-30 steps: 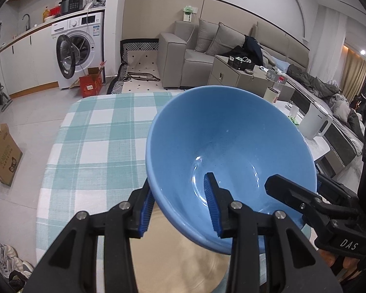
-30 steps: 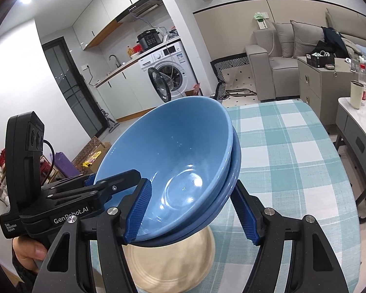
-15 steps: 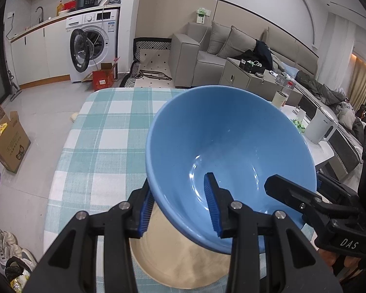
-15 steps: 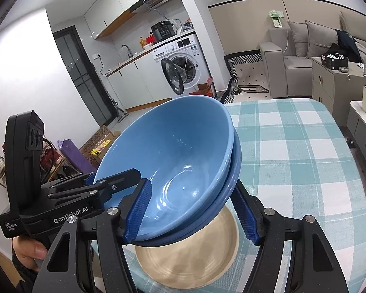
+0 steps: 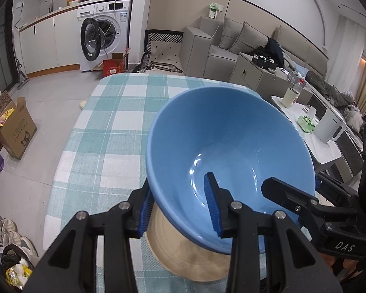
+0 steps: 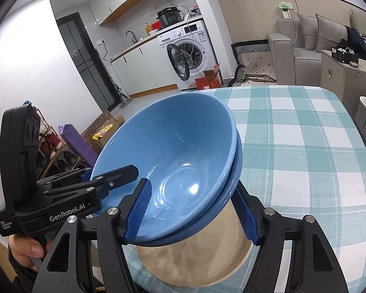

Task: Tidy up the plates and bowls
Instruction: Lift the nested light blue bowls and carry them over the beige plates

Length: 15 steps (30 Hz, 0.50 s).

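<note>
Pinching the near rim of the blue bowls (image 5: 229, 156), our left gripper (image 5: 180, 210) has one blue pad outside the wall and the other pad inside, low in the centre of its frame. Our right gripper (image 6: 192, 210) clamps the same stack from the opposite side: one pad lies inside the upper bowl and the other presses under the lower one, so we see two nested bowls (image 6: 173, 161) in the middle of that frame. Both bowls are tilted and held in the air. Directly below them, at the bottom centre, a beige plate (image 6: 202, 261) rests on the checked tablecloth (image 6: 305, 146). Further out, a washing machine (image 5: 102, 36) stands in the upper left, and a grey sofa (image 5: 222, 41) in the upper right.
</note>
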### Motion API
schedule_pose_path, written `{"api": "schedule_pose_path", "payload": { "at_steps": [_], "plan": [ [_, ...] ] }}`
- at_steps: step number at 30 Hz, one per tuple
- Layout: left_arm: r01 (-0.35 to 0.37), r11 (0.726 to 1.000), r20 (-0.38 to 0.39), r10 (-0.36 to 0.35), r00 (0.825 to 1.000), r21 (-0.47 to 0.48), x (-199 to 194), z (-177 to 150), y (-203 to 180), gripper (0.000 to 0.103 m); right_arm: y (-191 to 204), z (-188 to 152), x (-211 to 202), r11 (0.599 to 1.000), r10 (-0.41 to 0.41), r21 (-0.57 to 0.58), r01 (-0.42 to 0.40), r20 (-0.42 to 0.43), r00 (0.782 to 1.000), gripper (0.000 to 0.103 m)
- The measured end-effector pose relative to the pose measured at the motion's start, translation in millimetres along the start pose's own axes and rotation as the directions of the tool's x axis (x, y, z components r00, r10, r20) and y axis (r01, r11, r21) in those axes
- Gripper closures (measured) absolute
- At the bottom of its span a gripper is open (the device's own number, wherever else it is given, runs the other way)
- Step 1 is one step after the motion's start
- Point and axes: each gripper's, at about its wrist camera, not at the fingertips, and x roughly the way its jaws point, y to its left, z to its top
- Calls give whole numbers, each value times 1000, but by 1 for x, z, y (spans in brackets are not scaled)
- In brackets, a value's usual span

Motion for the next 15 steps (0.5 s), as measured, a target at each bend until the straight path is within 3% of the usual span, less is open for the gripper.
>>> {"api": "schedule_pose_path", "payload": {
  "at_steps": [15],
  "plan": [
    [-20,1000,-21,20,1000,-16,20,-13,9,66,-4,-10,27,1000,5,8,-5,-52,999,34]
  ]
}}
